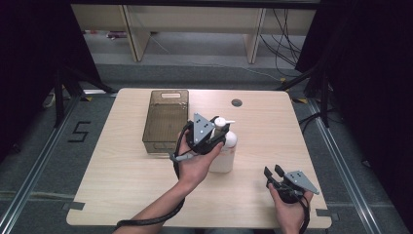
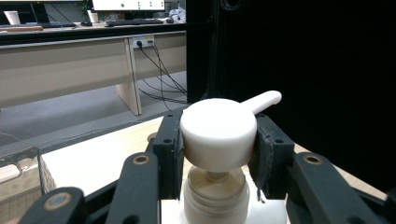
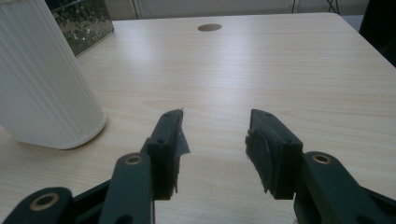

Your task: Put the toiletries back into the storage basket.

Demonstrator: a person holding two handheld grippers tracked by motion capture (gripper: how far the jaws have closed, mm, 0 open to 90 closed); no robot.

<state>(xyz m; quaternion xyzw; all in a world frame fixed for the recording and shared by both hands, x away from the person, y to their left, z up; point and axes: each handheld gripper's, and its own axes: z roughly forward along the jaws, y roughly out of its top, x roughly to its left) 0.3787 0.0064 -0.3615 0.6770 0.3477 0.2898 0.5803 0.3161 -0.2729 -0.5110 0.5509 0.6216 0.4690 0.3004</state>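
left gripper clamped on pump head of bottle mid-table, so press straight down, keep bottle upright; right gripper jaws apart near front right corner, idle.

Pale wooden table standing on grey floor, long edge running left to right. Smoky translucent box lying on the left half of it, lengthwise toward the far edge. Round dark grommet hole sitting near the far edge, well apart from the box. Black "5" marking showing on the floor left of the table. Black curtain hanging at the right. Light desk standing beyond, cables trailing under it from a socket. Monitor, keyboard and paper cup resting on top
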